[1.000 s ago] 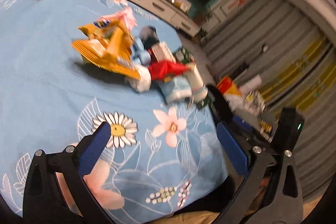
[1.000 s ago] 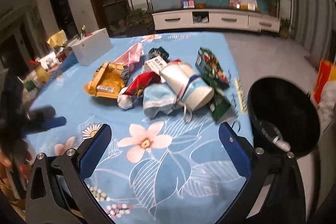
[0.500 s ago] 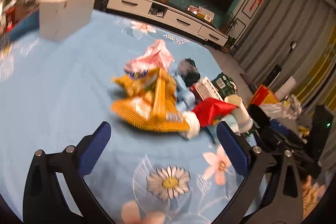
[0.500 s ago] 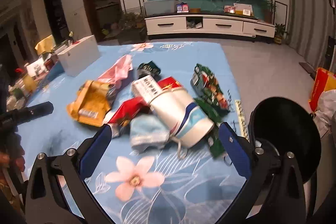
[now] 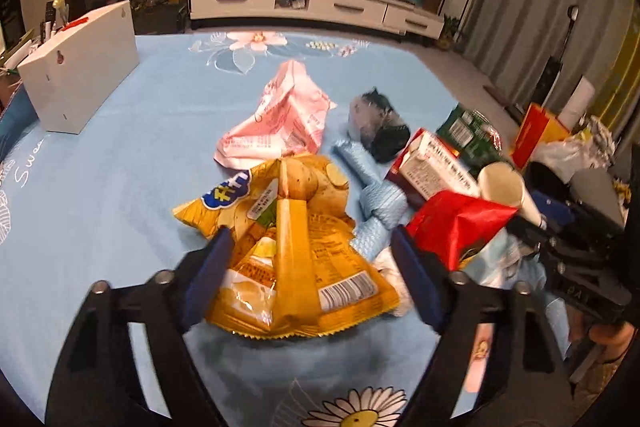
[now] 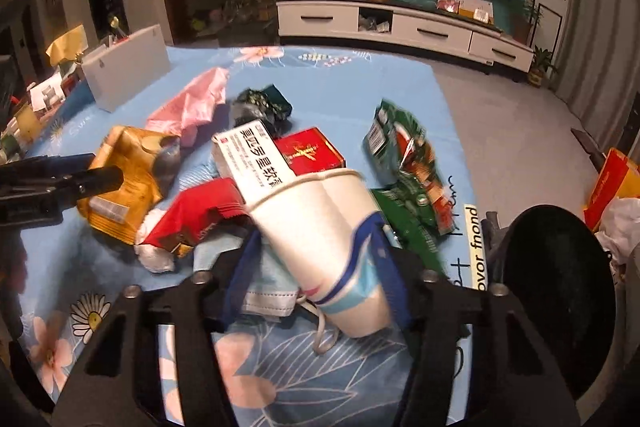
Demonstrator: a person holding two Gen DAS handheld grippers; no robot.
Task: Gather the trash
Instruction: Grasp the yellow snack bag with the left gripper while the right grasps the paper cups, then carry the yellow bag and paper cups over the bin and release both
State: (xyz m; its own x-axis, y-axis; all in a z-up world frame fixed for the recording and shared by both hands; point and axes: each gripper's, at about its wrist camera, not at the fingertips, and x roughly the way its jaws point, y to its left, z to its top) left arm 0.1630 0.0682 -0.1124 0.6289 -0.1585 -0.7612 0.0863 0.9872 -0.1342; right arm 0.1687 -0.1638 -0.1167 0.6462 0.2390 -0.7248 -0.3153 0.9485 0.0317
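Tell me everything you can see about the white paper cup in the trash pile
The paper cup is white with a blue band and a thin red line near its base. It looks like thin paper, squashed so the rolled rim is pinched into two lobes. It lies on its side on the blue floral cloth, mouth toward the far end, base toward the camera. It rests on a pale blue face mask, and a white medicine box leans at its rim. The right gripper straddles it, jaws open on both sides.

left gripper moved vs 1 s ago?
Yes. The left gripper has advanced toward the trash pile: the yellow chip bag, earlier well ahead, now lies between its open blue fingers, with the white box nearer.
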